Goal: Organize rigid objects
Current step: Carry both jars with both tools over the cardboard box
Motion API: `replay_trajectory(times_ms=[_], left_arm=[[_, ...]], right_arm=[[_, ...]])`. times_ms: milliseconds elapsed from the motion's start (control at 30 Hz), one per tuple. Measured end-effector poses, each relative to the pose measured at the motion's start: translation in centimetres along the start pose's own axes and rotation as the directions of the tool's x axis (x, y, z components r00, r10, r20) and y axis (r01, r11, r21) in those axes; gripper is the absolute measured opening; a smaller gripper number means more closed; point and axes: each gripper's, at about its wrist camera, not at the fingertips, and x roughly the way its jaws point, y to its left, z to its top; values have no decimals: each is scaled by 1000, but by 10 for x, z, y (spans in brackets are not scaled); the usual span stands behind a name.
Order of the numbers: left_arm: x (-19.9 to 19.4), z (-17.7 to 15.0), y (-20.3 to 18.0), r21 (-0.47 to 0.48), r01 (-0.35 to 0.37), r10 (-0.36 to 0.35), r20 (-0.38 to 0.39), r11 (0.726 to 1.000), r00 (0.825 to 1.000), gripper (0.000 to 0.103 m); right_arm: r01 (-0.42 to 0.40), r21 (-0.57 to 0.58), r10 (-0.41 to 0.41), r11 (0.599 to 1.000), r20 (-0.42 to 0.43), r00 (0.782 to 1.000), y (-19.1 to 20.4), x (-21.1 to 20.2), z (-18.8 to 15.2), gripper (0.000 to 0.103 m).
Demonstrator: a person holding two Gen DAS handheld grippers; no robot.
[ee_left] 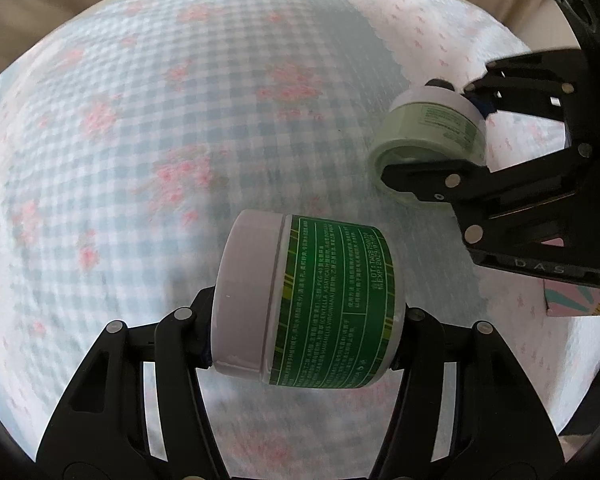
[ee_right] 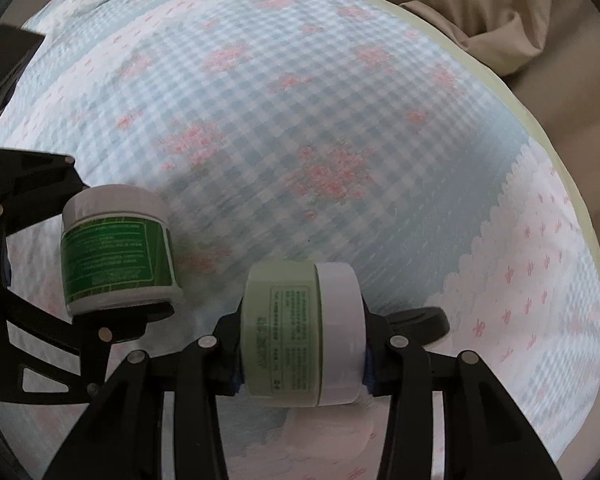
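My left gripper (ee_left: 306,312) is shut on a dark green labelled jar (ee_left: 332,304) with a white lid, held on its side above the checked cloth. The same dark green jar (ee_right: 116,248) shows at the left of the right wrist view, clamped end to end by black fingers. My right gripper (ee_right: 302,344) is shut on a pale green jar (ee_right: 280,328) with a white lid, also lying sideways between the pads. In the left wrist view that pale green jar (ee_left: 432,136) hangs at the right, pinched by the right gripper (ee_left: 436,136).
A blue-and-white checked cloth (ee_left: 180,140) with pink flowers covers the surface below. A white scalloped border (ee_right: 532,260) runs along its right side. Beige fabric (ee_right: 500,12) lies beyond the far edge. A small colourful card (ee_left: 576,300) sits at the right.
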Motion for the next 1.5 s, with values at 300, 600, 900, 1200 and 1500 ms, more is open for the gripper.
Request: replay_trajectory(times_ms=[300,600,900,1200,1500], left_arm=[[-67,-18,12,-32,9,-7,55,999,998,55],[-169,-43,-3,-28,68,-65,108,997,992,55],[-247,-79,-39,37,84,-88,134,996,987,55],[-279,-96,-100,63,77,-87,164,995,983,55],[-276,-97,-203,2,81,-80,173,997,982,55]], right_arm=[[2,122,-7,992,38,999,18,-52,-8,40],[6,231,-19,973,54,998,61,-144,-32,40],[0,397,-21,918,50,999,91,-226,-78,40],[23,473,-63,881,70,996,87,-274,-133,40],[-26,526,-40,850,114,993,34,-310,-213,40]])
